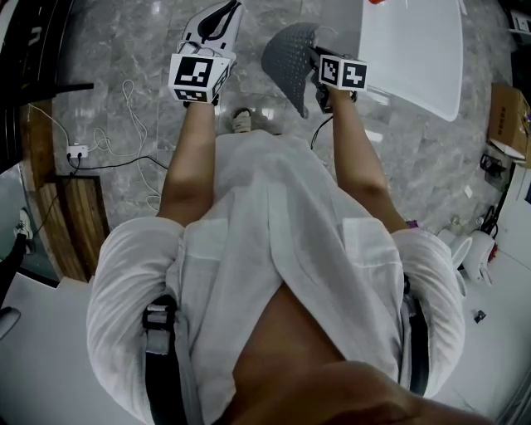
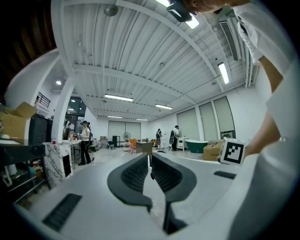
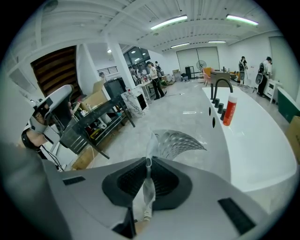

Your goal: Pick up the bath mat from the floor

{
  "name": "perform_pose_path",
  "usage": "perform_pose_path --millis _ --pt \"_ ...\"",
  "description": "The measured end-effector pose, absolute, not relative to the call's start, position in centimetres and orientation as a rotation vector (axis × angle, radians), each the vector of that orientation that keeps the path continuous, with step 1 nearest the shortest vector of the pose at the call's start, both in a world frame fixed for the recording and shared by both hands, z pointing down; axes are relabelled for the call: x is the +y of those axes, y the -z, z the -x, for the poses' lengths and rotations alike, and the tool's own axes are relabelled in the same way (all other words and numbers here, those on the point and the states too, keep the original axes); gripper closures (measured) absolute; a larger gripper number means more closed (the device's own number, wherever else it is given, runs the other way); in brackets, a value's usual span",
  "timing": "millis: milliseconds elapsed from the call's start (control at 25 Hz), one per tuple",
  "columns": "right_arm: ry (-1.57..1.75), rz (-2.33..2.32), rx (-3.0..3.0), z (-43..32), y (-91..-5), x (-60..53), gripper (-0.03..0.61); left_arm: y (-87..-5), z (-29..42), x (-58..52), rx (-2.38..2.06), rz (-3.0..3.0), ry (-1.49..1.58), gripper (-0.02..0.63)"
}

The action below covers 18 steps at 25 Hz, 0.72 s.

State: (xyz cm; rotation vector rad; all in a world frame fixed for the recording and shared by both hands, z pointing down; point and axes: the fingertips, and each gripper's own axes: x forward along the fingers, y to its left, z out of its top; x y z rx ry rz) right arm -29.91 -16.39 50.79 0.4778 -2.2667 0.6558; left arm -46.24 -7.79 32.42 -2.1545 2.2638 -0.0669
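Observation:
The bath mat (image 1: 289,56) is a grey, dimpled, see-through sheet, lifted off the marble floor and hanging in front of me. My right gripper (image 1: 315,60) is shut on its edge. In the right gripper view a thin fold of the mat (image 3: 180,140) runs between the closed pads, and the rest fans out beyond the right gripper (image 3: 148,161). My left gripper (image 1: 216,21) is held up to the left of the mat, apart from it. In the left gripper view the left gripper (image 2: 150,159) points level into the room, its pads meeting at the tips with nothing between them.
A white bathtub (image 1: 415,50) stands at the right, with a black faucet (image 3: 220,89) and an orange bottle (image 3: 229,110) on its rim. A power strip with cables (image 1: 79,152) lies on the floor at the left. A cardboard box (image 1: 508,116) is far right, and a black rack (image 3: 93,122) is at the left.

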Motion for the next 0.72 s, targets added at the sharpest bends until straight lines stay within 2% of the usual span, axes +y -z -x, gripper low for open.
perform_pose_path --millis 720 --pt "-0.691 -0.470 -2.306 29.2 -50.2 -16.2 0.528 -32.4 45.3 -8.0 2.245 2.181 0.072 0.584"
